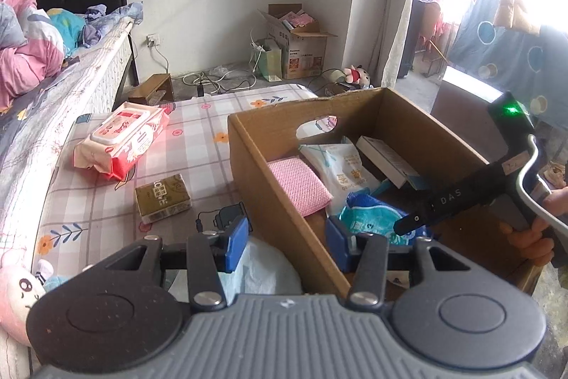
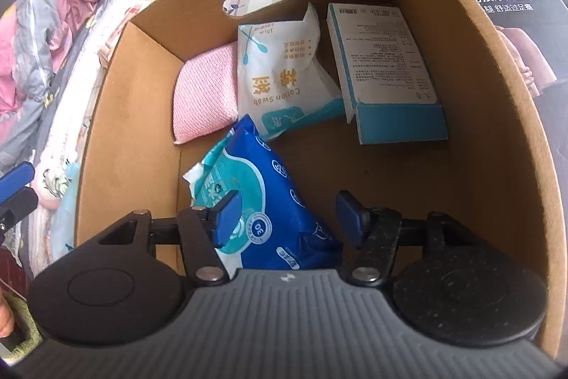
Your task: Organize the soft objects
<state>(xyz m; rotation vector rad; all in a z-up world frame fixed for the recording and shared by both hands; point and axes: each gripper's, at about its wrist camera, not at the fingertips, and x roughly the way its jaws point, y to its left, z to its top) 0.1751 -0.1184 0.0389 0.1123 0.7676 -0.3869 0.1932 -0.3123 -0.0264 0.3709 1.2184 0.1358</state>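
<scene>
A cardboard box [image 1: 269,187] stands on the checked mattress; it also shows in the right wrist view [image 2: 127,137]. Inside lie a pink cloth [image 2: 206,95], a white cotton swab bag [image 2: 280,73], a white and teal carton [image 2: 383,66] and a blue wipes pack [image 2: 262,201]. My right gripper [image 2: 289,215] is open inside the box, its jaws on either side of the blue pack and not closed on it. My left gripper [image 1: 287,237] is open and straddles the box's near wall. A red wipes pack [image 1: 124,137] and a green tissue pack [image 1: 161,198] lie on the mattress.
A bed with pink and grey bedding [image 1: 32,59] runs along the left. A pale blue plastic bag [image 1: 262,269] lies under my left gripper. Cardboard boxes [image 1: 301,41], cables and a plush toy [image 1: 356,73] sit on the floor by the far wall.
</scene>
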